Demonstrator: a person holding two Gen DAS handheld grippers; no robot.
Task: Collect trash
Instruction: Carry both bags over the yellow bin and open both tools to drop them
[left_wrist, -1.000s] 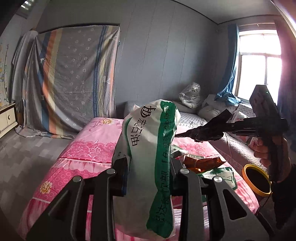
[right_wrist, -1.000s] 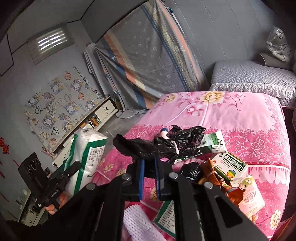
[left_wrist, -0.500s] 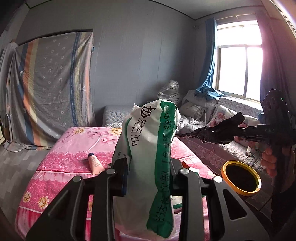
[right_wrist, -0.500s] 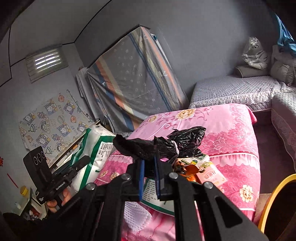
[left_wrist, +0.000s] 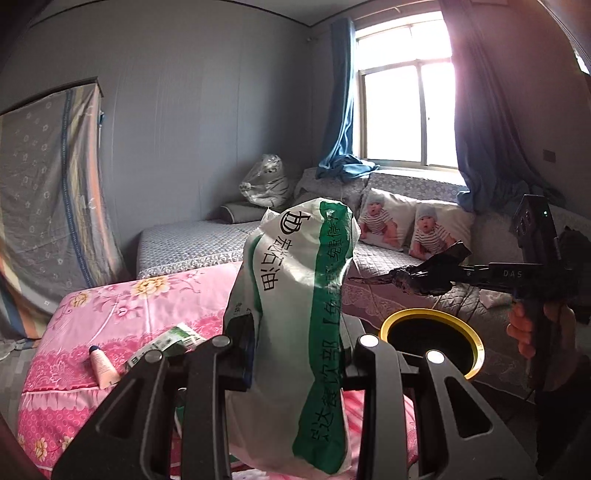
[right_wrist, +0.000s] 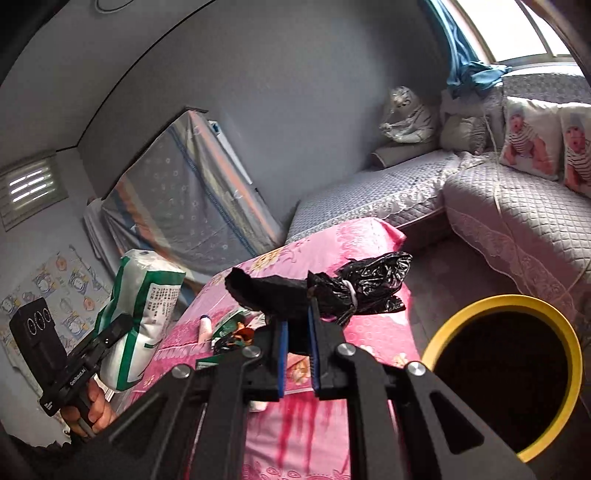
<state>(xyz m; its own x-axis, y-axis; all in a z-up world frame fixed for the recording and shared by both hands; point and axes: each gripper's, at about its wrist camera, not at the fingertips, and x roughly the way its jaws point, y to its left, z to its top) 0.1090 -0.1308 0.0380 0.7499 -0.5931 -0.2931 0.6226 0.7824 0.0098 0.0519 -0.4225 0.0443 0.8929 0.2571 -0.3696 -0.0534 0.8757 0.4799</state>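
Note:
My left gripper (left_wrist: 295, 332) is shut on a white and green plastic bag (left_wrist: 295, 314) and holds it upright above the pink bed; the bag also shows in the right wrist view (right_wrist: 142, 314). My right gripper (right_wrist: 295, 332) is shut on a crumpled black plastic bag (right_wrist: 332, 288), held in the air beside the bed; that bag also shows in the left wrist view (left_wrist: 421, 278). A yellow-rimmed bin (right_wrist: 506, 373) with a dark inside stands on the floor, low right of the black bag; it also shows in the left wrist view (left_wrist: 432, 343).
The pink flowered bed (left_wrist: 122, 306) carries a cream tube (left_wrist: 101, 365), a green and white carton (left_wrist: 166, 343) and more wrappers (right_wrist: 232, 332). A grey quilted sofa (right_wrist: 517, 221) with baby-print pillows (left_wrist: 402, 225) runs under the window.
Both grippers have swung right, away from the bed's middle toward the sofa. The yellow-rimmed bin has come much closer and larger in both views. Both bags stay gripped.

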